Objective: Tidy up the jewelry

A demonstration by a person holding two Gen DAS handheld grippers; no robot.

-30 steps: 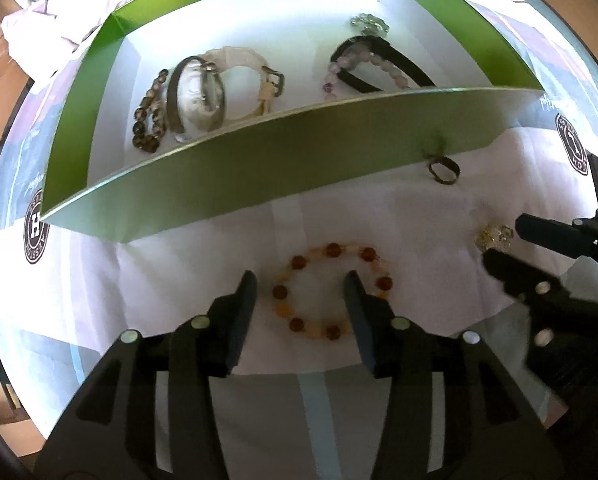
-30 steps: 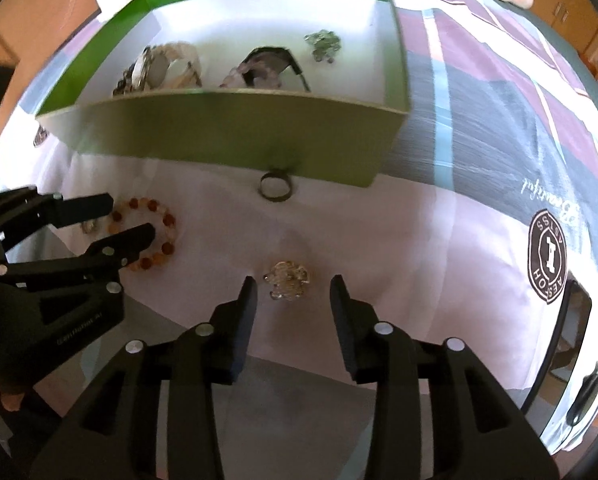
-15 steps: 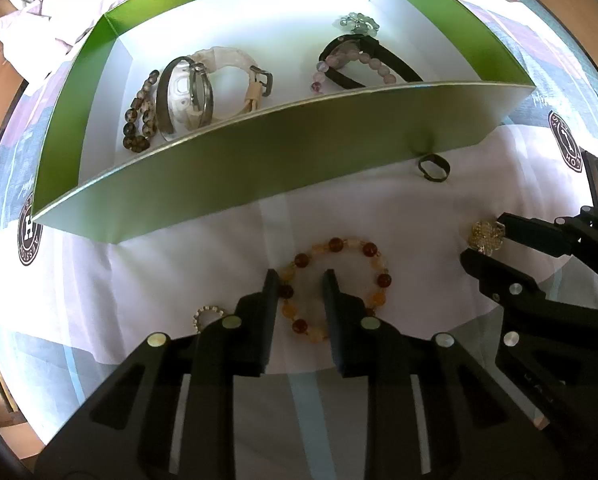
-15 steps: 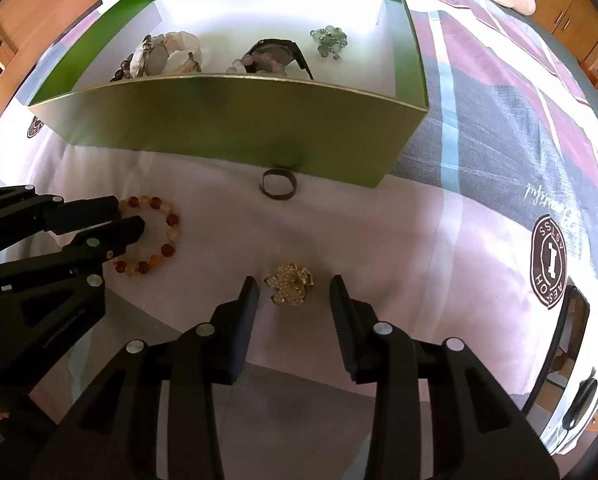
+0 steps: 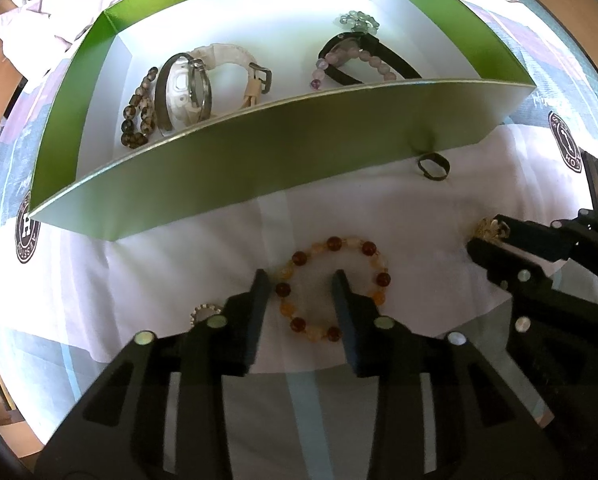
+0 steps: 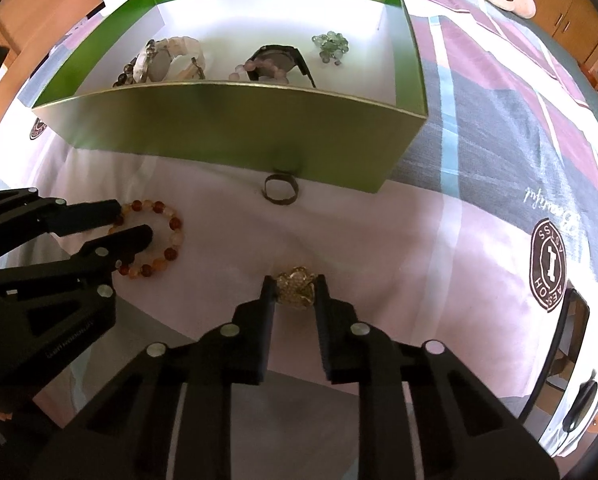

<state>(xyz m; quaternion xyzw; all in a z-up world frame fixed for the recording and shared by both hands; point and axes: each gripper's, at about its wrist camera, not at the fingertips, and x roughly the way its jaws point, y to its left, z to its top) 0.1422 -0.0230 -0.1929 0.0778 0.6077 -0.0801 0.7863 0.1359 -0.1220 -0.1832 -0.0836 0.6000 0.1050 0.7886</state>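
Several pieces lie boxed ahead; my left gripper (image 5: 301, 282) opens astride the bracelet (image 5: 331, 288), right gripper (image 6: 295, 286) closing on the brooch (image 6: 295, 286), ring (image 6: 281, 189) left.

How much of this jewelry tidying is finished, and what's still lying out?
Done: watches and bead bracelets lie inside the green box. In hand: the right gripper is closing around the gold brooch; the left gripper's jaws, opening slightly, straddle one side of the amber bead bracelet. Left on the cloth: the dark ring and a small beaded ring.
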